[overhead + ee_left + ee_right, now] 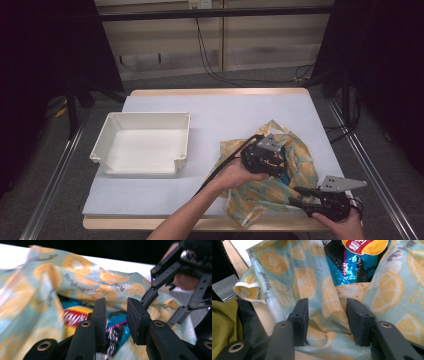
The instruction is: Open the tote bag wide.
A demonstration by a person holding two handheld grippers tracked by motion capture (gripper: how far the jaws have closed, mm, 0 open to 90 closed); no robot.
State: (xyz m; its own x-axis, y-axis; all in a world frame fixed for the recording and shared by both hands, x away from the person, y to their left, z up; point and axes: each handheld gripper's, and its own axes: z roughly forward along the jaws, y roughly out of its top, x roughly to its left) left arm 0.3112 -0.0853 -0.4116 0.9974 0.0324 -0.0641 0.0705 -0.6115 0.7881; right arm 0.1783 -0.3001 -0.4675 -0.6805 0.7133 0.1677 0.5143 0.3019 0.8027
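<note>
At the near right corner of the table (150, 200), the right hand-held gripper (300, 192) lies low and almost level, pointing left into the near edge of the fruit-print cloth bag (255, 192); its jaws stand apart with slack cloth (325, 315) lying loosely between them, the pads not pressing on it, so it holds nothing; the right hand (342, 222) grips it from the table's near edge.

A little farther in, the left hand-held gripper (272, 162) sits over the middle of the bag, the left forearm (190, 215) reaching in slantwise from the near edge toward the right side; its jaws are partly apart and seem to clamp nothing, pointed down at the bag's mouth.

The thing that matters lies just ahead of those left jaws: a packet of crisps (75, 316), red and yellow logo up, tucked inside the bag with cloth folded over it; in the right gripper view the same packet (359, 257) shows deeper in, beyond the cloth, so the left hand-held gripper is the nearer one; I judge it best placed to reach in, while the right could pinch the hem to hold the mouth wide.

Well apart, toward the left side of the table, stands a white tray (175, 162).
</note>
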